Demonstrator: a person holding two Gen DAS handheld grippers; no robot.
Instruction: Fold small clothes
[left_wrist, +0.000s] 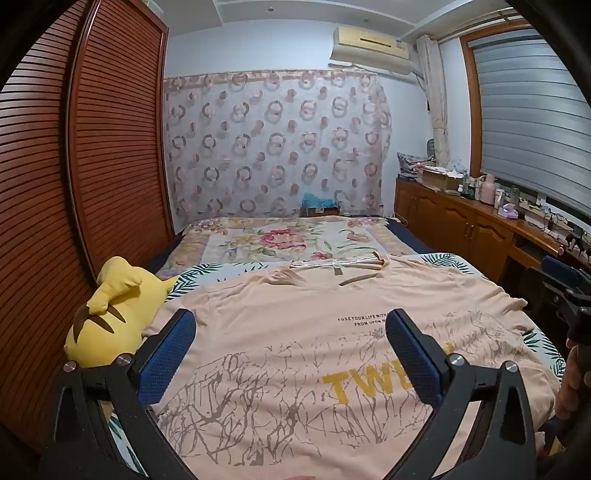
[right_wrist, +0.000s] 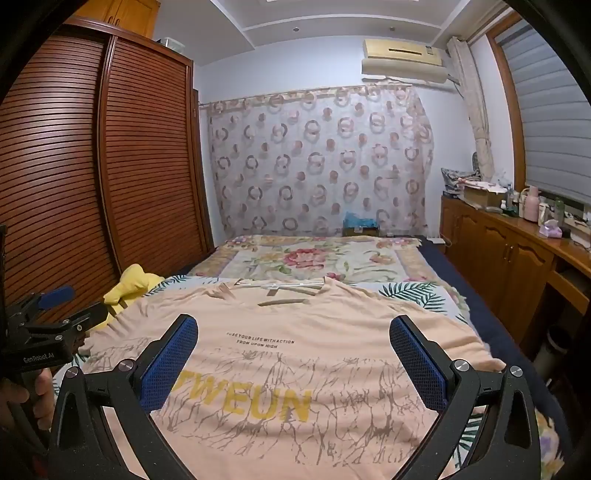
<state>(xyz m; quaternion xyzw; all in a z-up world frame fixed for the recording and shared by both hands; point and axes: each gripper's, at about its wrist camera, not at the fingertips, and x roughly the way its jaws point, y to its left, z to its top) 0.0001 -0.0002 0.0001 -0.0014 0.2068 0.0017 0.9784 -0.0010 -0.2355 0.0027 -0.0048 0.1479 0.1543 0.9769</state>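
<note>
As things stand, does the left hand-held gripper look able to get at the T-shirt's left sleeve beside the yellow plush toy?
Probably yes: the left hand-held gripper is open above the T-shirt, and the plush toy sits beside the sleeve, not on it.

Wide-open right hand-held gripper (right_wrist: 293, 334) above peach T-shirt (right_wrist: 332, 317).

Left tongs (left_wrist: 290, 336) wide open, right tongs (right_wrist: 293, 341) too, both tilted down
</note>
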